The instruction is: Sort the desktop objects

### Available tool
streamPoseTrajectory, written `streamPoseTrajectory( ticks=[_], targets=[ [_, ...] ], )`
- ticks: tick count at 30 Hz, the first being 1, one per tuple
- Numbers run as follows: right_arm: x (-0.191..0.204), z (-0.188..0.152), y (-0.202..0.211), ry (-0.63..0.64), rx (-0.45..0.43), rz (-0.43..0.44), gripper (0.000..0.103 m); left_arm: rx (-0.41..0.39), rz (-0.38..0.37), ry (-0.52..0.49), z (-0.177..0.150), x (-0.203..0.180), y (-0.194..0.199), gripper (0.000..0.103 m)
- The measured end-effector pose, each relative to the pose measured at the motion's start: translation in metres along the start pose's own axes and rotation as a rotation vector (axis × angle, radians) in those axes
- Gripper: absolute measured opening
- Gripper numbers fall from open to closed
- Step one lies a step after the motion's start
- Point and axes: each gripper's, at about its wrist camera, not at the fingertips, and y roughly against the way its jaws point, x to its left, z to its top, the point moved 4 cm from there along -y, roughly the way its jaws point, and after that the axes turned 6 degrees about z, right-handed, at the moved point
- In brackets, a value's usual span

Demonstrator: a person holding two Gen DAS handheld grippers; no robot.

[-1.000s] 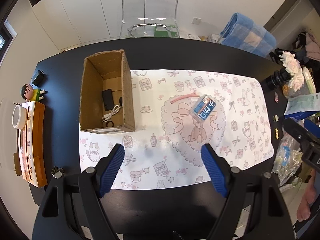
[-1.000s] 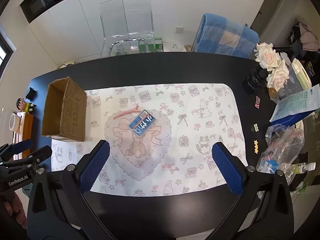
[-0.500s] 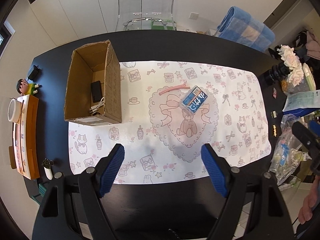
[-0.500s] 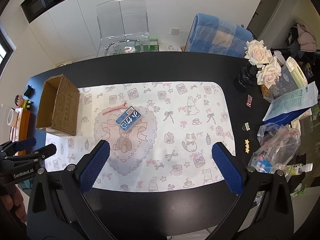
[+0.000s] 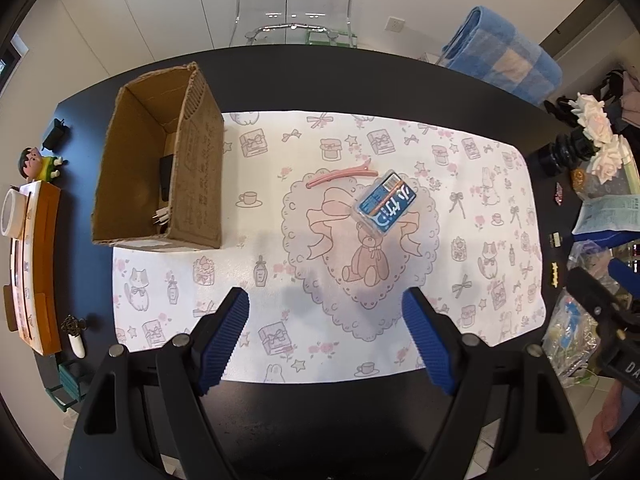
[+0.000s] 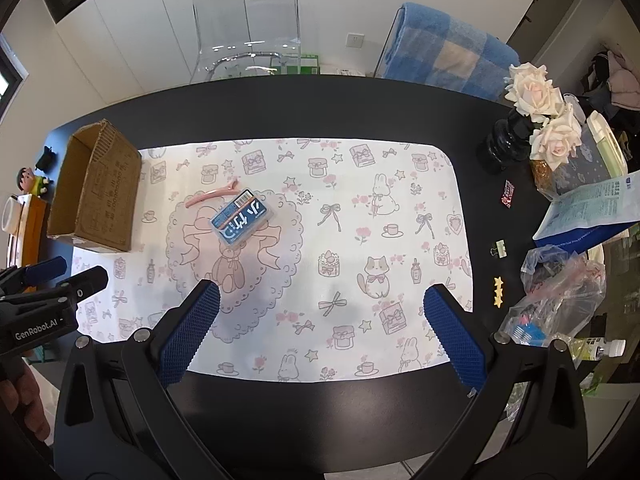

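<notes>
Left claw (image 5: 326,334), frame bottom: jaws spread, empty. Right claw (image 6: 320,330), likewise spread, empty. Mid-frame on the printed mat (image 5: 460,216): blue-labelled clear case (image 5: 384,208), pink hair clip (image 5: 340,177) touching it. Upper left: cardboard box (image 5: 196,184). Step: approach before pickup. Next: straddle the case, then close.

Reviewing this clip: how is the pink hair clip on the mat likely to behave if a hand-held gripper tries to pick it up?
The pink hair clip is long, thin and lies flat on the patterned mat, so wide pads may struggle to get under it. It looks light and stiff, so it probably slides rather than bends. Grasped near one end, it could pivot.
</notes>
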Motion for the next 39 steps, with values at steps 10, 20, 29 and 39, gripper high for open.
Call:
streamPoseTrajectory(
  ticks=[10,20,29,39],
  targets=[
    [0.002,0.017,-0.048,-0.061,0.047,0.101,0.102,0.033,0.021,-0.032,0.033,-0.008,-0.042,0.078],
    [0.013,0.035,-0.096,-0.048,0.108,0.105,0.102,0.084,0.028,-0.085,0.072,-0.012,-0.098,0.078],
    [0.016,0.041,-0.135,-0.077,0.158,0.103,0.102,0.139,0.014,-0.145,0.093,-0.016,-0.147,0.078],
    [0.018,0.049,-0.162,-0.099,0.193,0.108,0.102,0.135,0.065,-0.192,0.098,-0.022,-0.180,0.077]
  ],
)
